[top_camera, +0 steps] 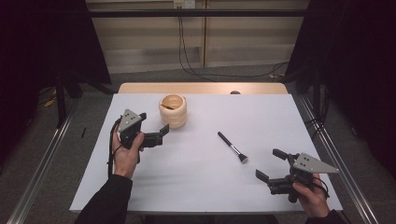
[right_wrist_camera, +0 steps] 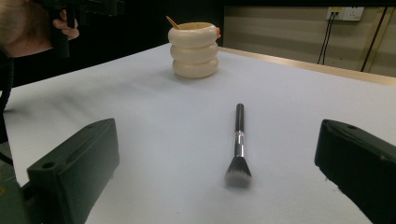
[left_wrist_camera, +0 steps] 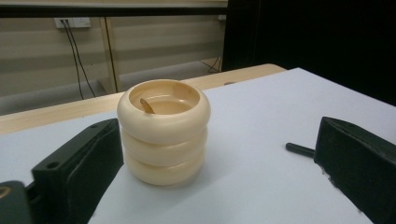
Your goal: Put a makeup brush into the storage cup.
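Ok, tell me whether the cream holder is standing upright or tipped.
Upright: the holder sits flat on the table, opening up, a thin stick leaning inside.

Bright table point(top_camera: 196, 186), dark surroundings, soft shadows; brush bristles point(right_wrist_camera: 238, 171) blurred.

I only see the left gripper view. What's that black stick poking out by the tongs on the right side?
Observer: It's the handle of a makeup brush lying flat on the table, with its bristles toward the person's side.
Operator: Is anybody grabbing it?
Observer: No. The right tongs are open and apart from it, near the table's front right corner.
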